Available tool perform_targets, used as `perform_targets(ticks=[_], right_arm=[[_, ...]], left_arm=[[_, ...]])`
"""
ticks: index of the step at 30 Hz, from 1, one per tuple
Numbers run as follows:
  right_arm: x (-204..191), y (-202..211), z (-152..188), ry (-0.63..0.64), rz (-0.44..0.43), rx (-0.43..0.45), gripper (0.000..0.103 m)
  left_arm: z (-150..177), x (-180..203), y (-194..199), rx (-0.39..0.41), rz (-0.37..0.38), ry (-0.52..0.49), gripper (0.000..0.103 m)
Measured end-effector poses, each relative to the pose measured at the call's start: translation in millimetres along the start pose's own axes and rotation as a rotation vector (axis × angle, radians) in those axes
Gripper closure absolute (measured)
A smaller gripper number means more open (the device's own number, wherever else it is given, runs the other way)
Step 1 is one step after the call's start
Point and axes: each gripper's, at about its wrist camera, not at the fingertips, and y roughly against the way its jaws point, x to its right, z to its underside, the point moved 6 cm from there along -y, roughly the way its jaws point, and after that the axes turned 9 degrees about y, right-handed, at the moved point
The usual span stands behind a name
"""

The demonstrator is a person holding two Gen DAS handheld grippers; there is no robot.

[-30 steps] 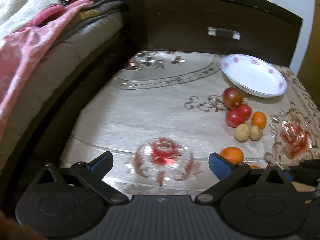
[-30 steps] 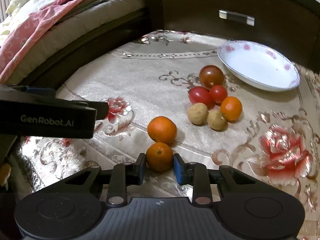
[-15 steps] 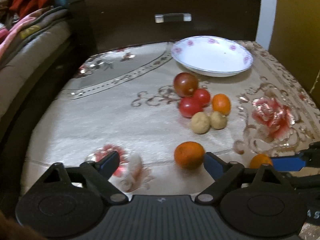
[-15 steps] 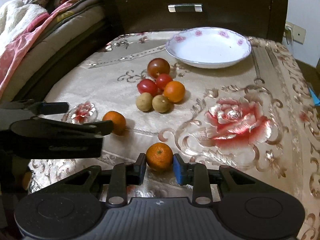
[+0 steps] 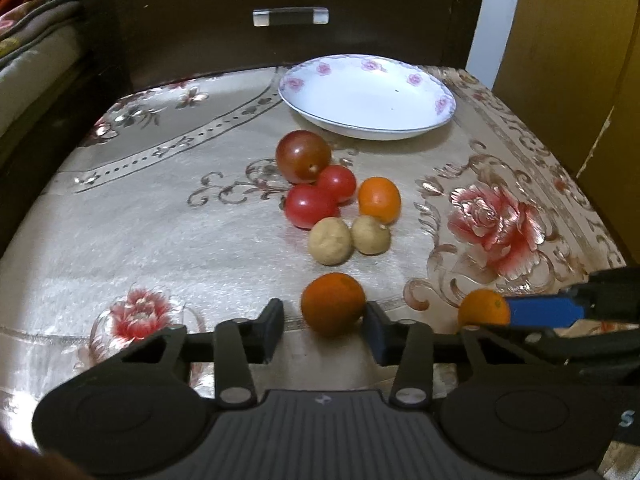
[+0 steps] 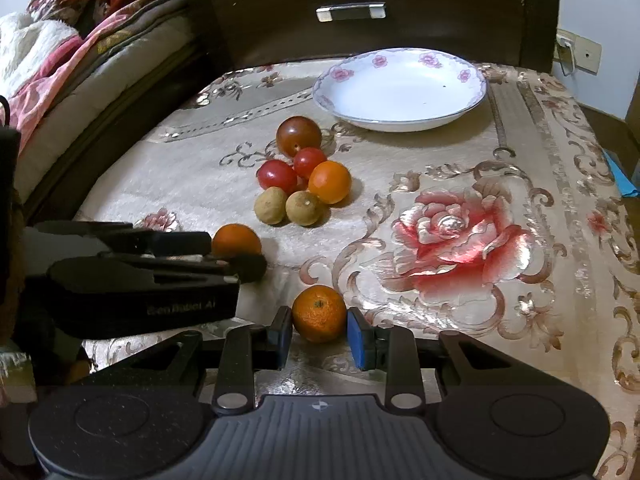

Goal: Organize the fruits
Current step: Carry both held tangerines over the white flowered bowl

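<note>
My left gripper [image 5: 324, 330] has its jaws partly closed around an orange [image 5: 333, 304] on the floral cloth; the right pad touches it, a gap shows at the left pad. My right gripper [image 6: 320, 338] is shut on a second orange [image 6: 319, 313], also seen in the left wrist view [image 5: 484, 313]. Ahead lies a cluster: a dark tomato [image 5: 303, 156], two red tomatoes [image 5: 310, 205], a small orange [image 5: 379, 200] and two tan round fruits [image 5: 330, 241]. An empty white flowered plate [image 5: 368, 96] sits at the back.
A dark wooden headboard with a metal handle [image 5: 290, 16] stands behind the plate. Bedding [image 6: 48, 72] lies to the left. A yellow-brown panel [image 5: 568, 60] stands at the right. The left gripper's body [image 6: 140, 276] lies left of my right gripper.
My left gripper swung right, moved up to the loose orange and narrowed its jaws around it. My right gripper kept its orange and shifted right.
</note>
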Motion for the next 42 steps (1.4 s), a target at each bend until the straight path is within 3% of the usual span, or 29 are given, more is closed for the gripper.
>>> perform_targets(ticks=[7,14,21,28,42], right_arm=[[12,13,-9,-0.046,0.016,0.025,0.080],[19,28,-27,-0.046,0.028,0.077,0.080],[35,12,-57,-0.056,0.037,0.088,0.079],[58,-6,-94,-0.043,0.056,0.122,0.080],[88,-53,-123,-0.014,0.071,0.108,0.079]], left_arm=[[-2,-6,2,-0.041,-0.012,0.014,0.062],[-21,-2,12,-0.028,0.042,0.021,0.062],[-70,14,3,0.010,0.101,0.031,0.062],[-114,19,-30,0.029,0.105,0.028,0.062],[-141,22,-66,0.051,0.046,-0.038,0.062]])
